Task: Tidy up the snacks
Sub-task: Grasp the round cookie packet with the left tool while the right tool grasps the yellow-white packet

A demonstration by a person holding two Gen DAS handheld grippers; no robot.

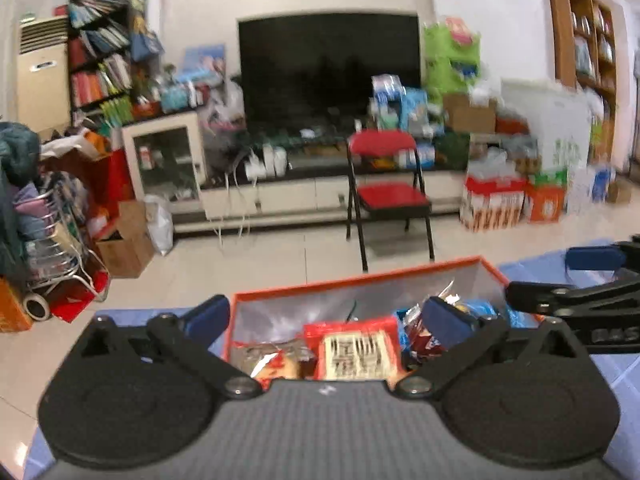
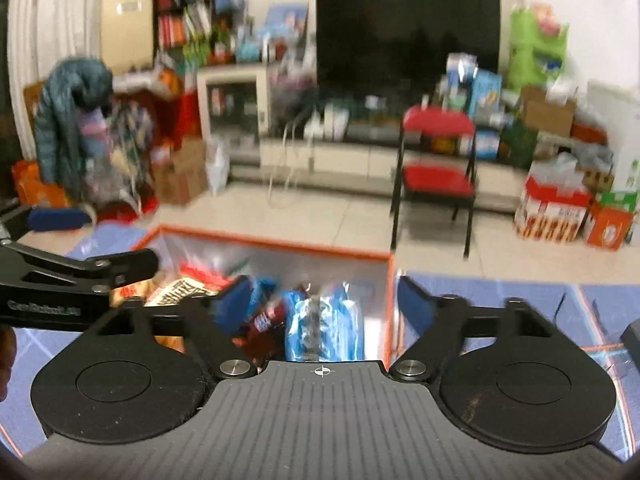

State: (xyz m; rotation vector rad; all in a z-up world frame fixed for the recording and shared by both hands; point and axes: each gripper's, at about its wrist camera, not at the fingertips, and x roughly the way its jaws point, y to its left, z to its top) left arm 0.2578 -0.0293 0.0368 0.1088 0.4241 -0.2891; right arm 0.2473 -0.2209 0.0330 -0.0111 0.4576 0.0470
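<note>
An orange-rimmed box (image 1: 360,278) with a silver lining stands on the blue table and holds several snack packs. A red pack with a barcode label (image 1: 354,350) lies at its front. Blue packs (image 2: 324,320) lie at its right side. My left gripper (image 1: 326,314) is open and empty, its fingers spread over the box's near edge. My right gripper (image 2: 324,300) is open and empty, above the box's right part, its right finger outside the box wall. The right gripper shows at the right of the left wrist view (image 1: 576,280). The left gripper shows at the left of the right wrist view (image 2: 80,240).
The box (image 2: 272,246) sits on a blue patterned table cover (image 2: 500,292). Beyond the table edge is a tiled floor with a red folding chair (image 1: 388,196), a TV stand, cartons and cluttered shelves.
</note>
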